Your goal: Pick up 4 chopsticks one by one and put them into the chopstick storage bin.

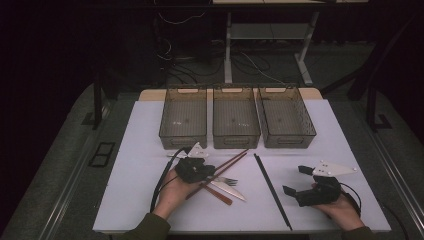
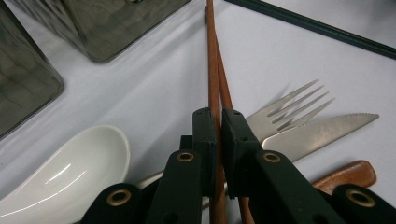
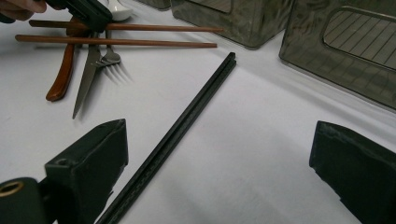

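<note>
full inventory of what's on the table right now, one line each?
Bins: 3, smoky translucent, in a row at the table's far side.
Brown chopsticks: 2, reddish-brown wood, left of centre, lying across the cutlery; one is between the left gripper's jaws.
Black chopsticks: a pair lying together, black, near the middle, running from the near edge toward the bins.
Fork: 1, silver, under the brown chopsticks.
Knife: 1, silver blade, brown wooden handle, beside the fork.
Spoon: 1, white, beside the left gripper.
Table: 1, white top.
Left gripper: 1, black, shut on a brown chopstick.
Right gripper: 1, black, open, right of the black chopsticks.
</note>
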